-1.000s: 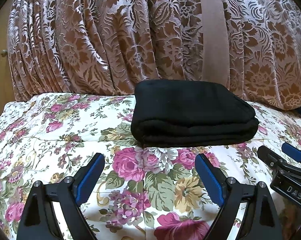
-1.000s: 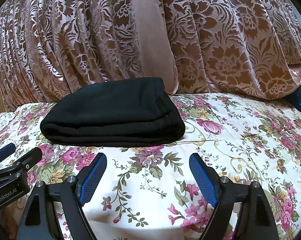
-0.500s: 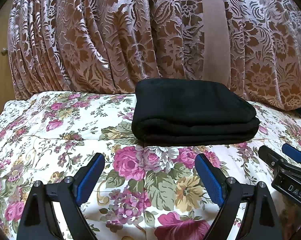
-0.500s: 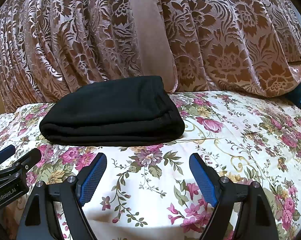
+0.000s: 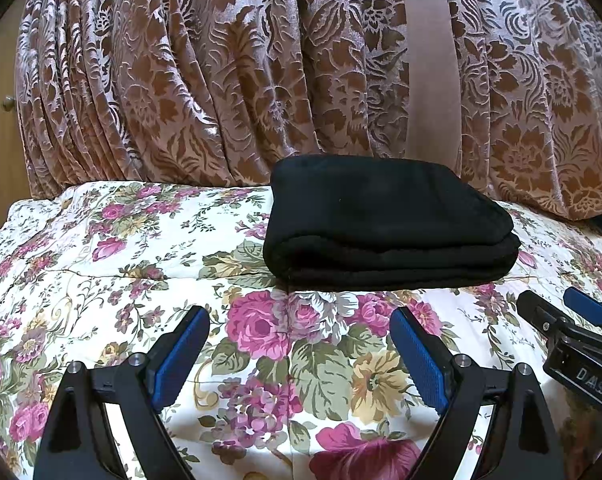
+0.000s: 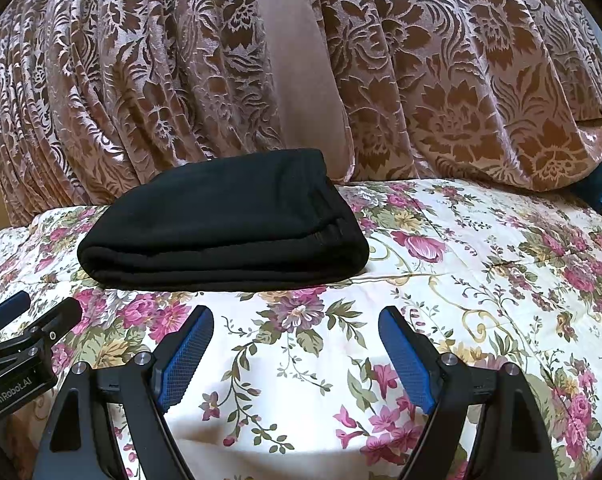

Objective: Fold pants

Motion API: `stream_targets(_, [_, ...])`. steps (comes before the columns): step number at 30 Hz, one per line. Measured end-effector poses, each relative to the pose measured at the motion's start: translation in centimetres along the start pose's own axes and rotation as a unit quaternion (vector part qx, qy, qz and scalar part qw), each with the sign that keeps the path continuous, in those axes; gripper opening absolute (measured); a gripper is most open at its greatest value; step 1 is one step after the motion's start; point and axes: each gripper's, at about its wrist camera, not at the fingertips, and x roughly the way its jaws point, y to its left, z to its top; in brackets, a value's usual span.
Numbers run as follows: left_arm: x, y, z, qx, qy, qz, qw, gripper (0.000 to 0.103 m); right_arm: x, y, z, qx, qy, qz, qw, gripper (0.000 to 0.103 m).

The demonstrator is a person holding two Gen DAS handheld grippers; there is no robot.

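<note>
Left wrist view takes in a brown flowered curtain (image 5: 221, 80) hanging across the whole background, with a plain tan strip (image 5: 429, 60) running down it. Below it spreads a floral bedspread (image 5: 121, 248), cream with pink roses and green leaves. On the bedspread lie the pants (image 5: 385, 220), black, folded into a thick flat stack with its rounded fold edge facing the cameras; in the right wrist view the pants (image 6: 229, 224) sit left of centre, their far edge close to the curtain. The left gripper (image 5: 299, 332) hangs just above the bedspread, well short of the pants, its blue-padded jaws spread wide with nothing between them but cloth pattern below. The right gripper (image 6: 295, 330) stands likewise, jaws wide apart and empty, beside the left one, each showing at the edge of the other's view.
</note>
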Motion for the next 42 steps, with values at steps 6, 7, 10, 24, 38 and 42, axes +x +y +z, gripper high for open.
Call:
stream_targets(6, [0.02,0.01,0.00,0.000,0.000,0.000,1.0000,0.092,-0.01,-0.02,0.00,0.000,0.000,0.000,1.000,0.086])
stream_targets(7, [0.01,0.00,0.00,0.000,0.000,0.000,1.0000,0.092,-0.02,-0.01,0.00,0.000,0.001,0.000,1.000,0.086])
stream_targets(10, [0.04,0.00,-0.03,0.000,0.001,0.000,1.0000,0.092,0.00,-0.08,0.02,0.001,0.001,0.001,1.000,0.086])
stream_targets(24, [0.25,0.15,-0.15,0.000,0.004,-0.001,1.0000,0.092,0.02,-0.09,0.02,0.002,0.002,0.001,1.000,0.086])
stream_targets(38, [0.45,0.24,-0.16,0.000,0.012,-0.004,0.9999,0.092,0.20,-0.16,-0.01,0.004,0.006,0.001,1.000,0.086])
stream_targets(42, [0.57,0.23,-0.13,0.001,0.015,-0.004,0.9999,0.092,0.23,-0.14,-0.04,0.004,0.007,0.001,1.000,0.086])
